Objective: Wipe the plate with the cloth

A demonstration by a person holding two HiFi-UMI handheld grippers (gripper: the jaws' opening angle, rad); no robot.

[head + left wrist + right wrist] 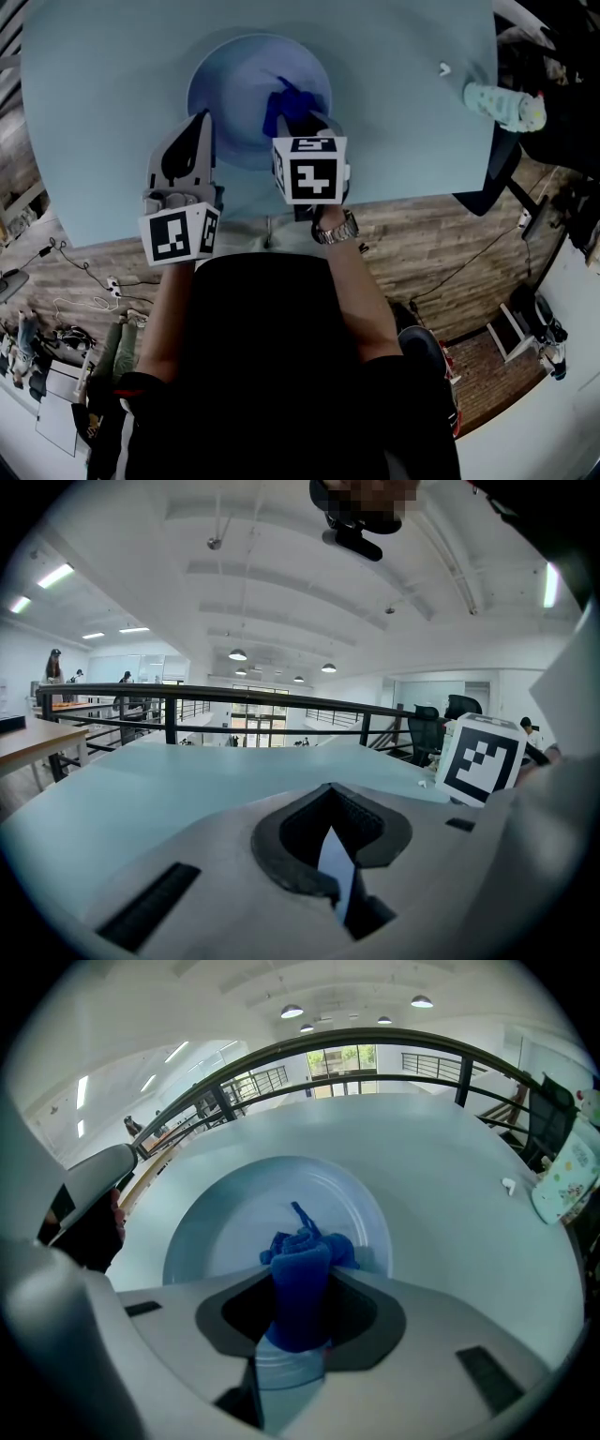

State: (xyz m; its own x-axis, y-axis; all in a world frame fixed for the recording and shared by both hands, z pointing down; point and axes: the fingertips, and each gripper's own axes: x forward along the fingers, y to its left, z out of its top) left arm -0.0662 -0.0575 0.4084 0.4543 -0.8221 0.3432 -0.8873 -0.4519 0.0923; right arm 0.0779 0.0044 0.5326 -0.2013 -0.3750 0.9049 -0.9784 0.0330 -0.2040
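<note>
A pale blue plate [246, 89] lies on the round light blue table [112, 112], just ahead of me. My right gripper [300, 120] is shut on a bunched dark blue cloth [284, 105], which hangs over the plate's near right part. In the right gripper view the cloth [302, 1279] stands between the jaws above the plate [234, 1222]. My left gripper [202, 122] sits beside the plate's left rim. Its jaws look shut, with only a thin pale slit between them and nothing held. The plate does not show in the left gripper view [336, 860].
A patterned white pouch [502, 105] and a small white scrap [444, 68] lie at the table's right edge. A black chair [487, 173] stands beyond that edge. The table's near edge runs just below the grippers. A railing [234, 697] circles the far side.
</note>
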